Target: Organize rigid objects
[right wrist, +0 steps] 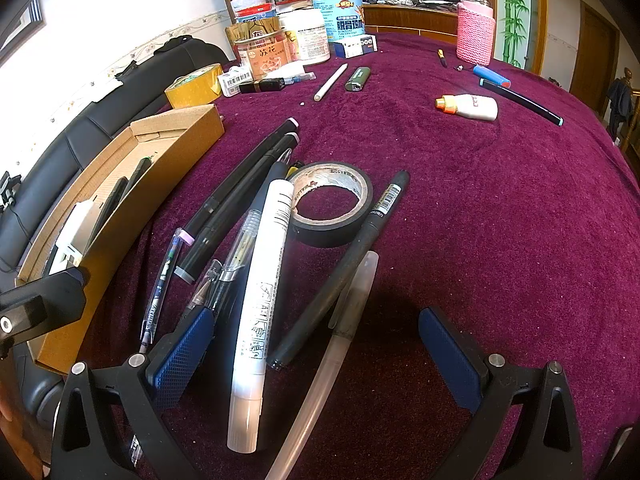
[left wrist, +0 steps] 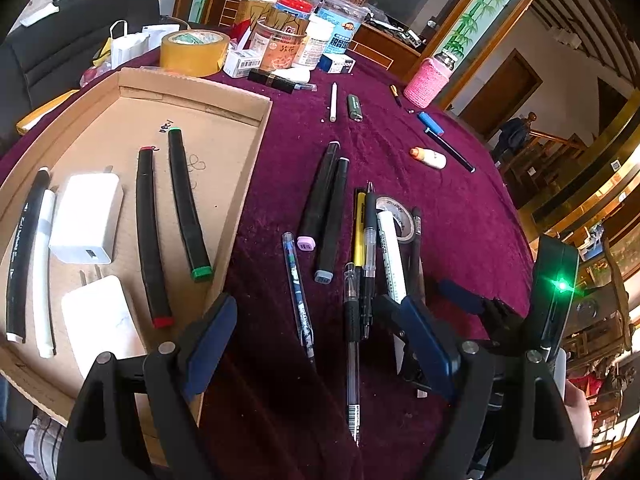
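A cardboard tray on the left holds black markers and two white chargers; it also shows in the right wrist view. A pile of pens lies on the purple cloth: black markers, a clear gel pen, a white marker, a black pen, a translucent pen and a black tape roll. My left gripper is open above the gel pen. My right gripper is open, its fingers either side of the white marker, black pen and translucent pen.
Jars and boxes, a yellow tape roll, a pink knitted bottle, a lighter, a white stick, a small white bottle and a dark pen stand farther back. A black sofa lies left.
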A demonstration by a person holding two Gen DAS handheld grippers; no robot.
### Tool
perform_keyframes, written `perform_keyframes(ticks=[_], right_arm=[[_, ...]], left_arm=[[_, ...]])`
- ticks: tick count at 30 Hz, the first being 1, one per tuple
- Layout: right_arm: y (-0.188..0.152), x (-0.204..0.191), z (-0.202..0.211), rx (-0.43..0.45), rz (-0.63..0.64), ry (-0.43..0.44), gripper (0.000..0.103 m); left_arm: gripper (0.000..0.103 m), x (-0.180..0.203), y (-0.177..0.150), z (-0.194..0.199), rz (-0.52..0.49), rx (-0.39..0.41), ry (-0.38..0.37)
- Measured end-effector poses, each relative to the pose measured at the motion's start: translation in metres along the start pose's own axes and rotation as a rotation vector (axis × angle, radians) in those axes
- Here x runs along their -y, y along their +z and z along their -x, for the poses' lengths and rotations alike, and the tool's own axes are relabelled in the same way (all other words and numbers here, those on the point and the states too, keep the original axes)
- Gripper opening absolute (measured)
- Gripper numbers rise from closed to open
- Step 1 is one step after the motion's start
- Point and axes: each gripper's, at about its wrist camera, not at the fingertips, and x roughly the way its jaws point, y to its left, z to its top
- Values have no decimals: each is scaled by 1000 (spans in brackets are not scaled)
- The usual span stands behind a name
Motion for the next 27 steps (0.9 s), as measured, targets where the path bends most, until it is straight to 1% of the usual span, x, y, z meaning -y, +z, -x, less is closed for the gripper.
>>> perform_keyframes(ticks=[14, 22, 27], right_arm=[[0, 0, 0, 0, 0, 0, 103], [0, 0, 0, 0, 0, 0, 103], [0, 0, 0, 0, 0, 0, 103]], left_arm=[[83, 4, -1, 3, 13, 8, 37], [83, 15, -4, -2, -21, -10, 33], [83, 15, -5, -2, -14, -9, 36]])
